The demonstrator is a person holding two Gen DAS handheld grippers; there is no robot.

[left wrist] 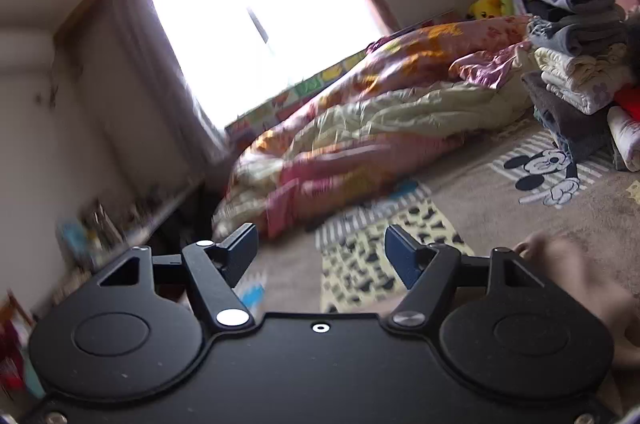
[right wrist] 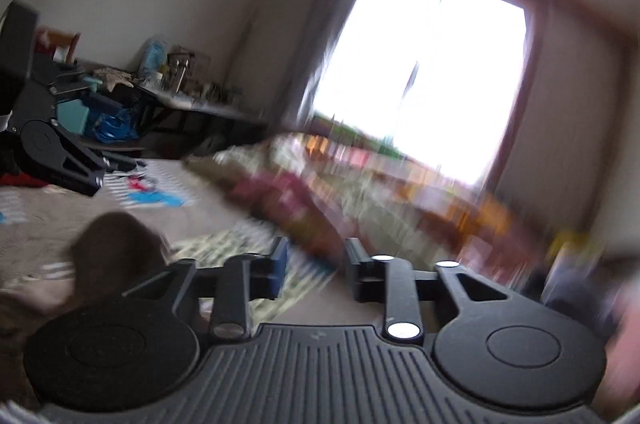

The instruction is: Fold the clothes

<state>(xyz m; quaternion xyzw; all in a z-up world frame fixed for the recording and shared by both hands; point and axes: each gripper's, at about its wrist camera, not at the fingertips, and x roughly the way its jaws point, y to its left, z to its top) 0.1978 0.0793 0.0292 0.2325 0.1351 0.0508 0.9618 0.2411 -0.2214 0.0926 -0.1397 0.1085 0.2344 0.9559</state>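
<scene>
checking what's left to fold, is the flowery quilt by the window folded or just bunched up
Bunched up. The flowery quilt lies in a loose crumpled heap along the bed, unlike the stack of folded clothes beside it.

We note daylight from the window (left wrist: 260, 11), blown out to pure white in both views. Walls around it read dim. The right wrist view is heavily motion-smeared, the quilt (right wrist: 360, 191) worst; the left is sharper at upper right. Fisheye bending curves the edges.

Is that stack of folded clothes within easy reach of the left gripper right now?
Probably not yet. The left gripper is open and empty, and bare bedsheet separates it from the stack far right. Nothing blocks the way.
</scene>
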